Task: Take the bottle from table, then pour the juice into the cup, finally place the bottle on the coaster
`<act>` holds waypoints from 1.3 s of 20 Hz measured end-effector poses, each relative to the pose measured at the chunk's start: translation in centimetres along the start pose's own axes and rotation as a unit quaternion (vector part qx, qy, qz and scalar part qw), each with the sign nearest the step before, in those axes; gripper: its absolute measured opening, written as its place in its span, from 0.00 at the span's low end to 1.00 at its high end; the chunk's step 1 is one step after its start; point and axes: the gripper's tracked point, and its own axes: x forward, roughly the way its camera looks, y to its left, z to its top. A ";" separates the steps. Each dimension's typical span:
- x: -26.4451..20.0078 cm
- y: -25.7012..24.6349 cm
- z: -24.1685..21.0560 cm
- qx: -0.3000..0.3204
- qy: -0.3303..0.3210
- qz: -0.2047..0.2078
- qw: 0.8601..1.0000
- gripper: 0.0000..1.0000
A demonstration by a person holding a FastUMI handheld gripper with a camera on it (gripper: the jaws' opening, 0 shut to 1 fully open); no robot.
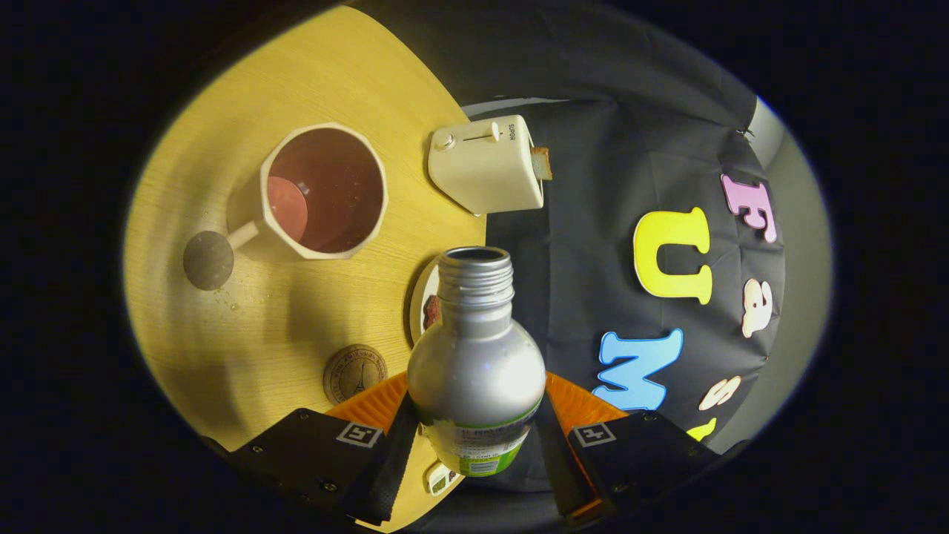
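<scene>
The tool [474, 437] is clamped on the bottle [474, 371], one finger pressing each side of its lower body near the label. The view is rolled, so the desk [311, 89] stands tilted to one side with the booth wall [593, 222] beside it, and the bottle's neck points straight ahead of the fingers.

The bottle is silver with a threaded neck; its cap is off and the mouth is open. What is inside it cannot be seen. Beyond the bottle's mouth and off to the side, on the desk, stands a cream cup [324, 191] with a faceted rim, a dark reddish inside, and a handle ending in a round dark disc. Whether liquid is in it is hard to tell.

A round coaster [355, 373] with a printed emblem lies on the desk just beside the bottle's body, close to the fingers. A second round item [424, 300] is half hidden behind the bottle's neck at the desk's edge. A cream toaster [485, 165] with a slice in its slot sits at the desk's edge beyond the bottle.

The desk is pale wood grain with a rounded edge.
</scene>
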 end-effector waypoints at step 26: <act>0.3 -2.4 2.4 -0.153 -0.038 -0.013 0.987 0.78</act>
